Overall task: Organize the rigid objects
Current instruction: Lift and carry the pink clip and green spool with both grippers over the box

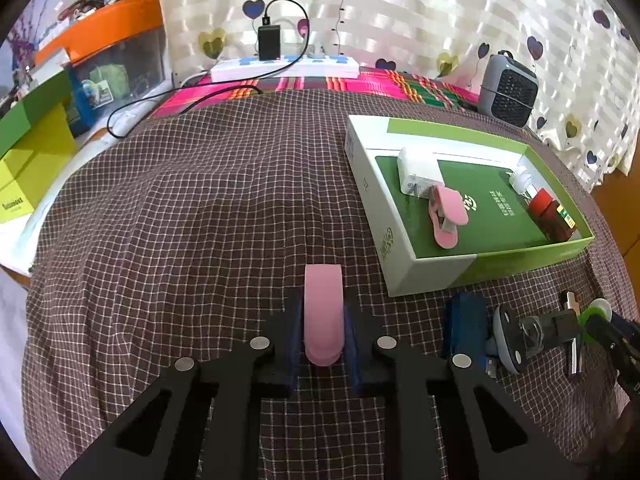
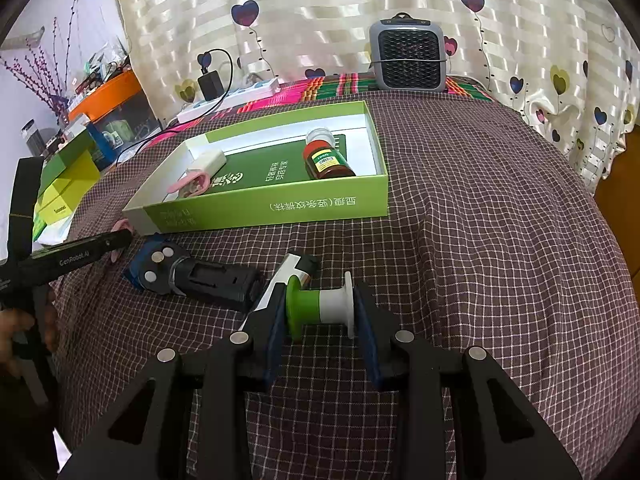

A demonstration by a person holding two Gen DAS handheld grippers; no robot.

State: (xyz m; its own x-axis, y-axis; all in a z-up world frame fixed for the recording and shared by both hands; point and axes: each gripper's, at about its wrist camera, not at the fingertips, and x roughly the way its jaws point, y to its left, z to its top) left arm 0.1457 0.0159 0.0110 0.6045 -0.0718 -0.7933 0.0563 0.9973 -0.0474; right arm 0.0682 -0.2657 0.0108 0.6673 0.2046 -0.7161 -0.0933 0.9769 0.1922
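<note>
On a checked cloth (image 1: 180, 208) before a heart-print curtain (image 2: 360, 12), the left gripper (image 1: 323, 334) clamps a pink case (image 1: 323, 312), the right gripper (image 2: 320, 320) a spool (image 2: 320, 306), both near the box (image 2: 264, 210); the case's lower end is hidden.

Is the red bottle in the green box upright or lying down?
Lying down: the red bottle rests on its side in the green box, cap pointing toward the curtain.
</note>
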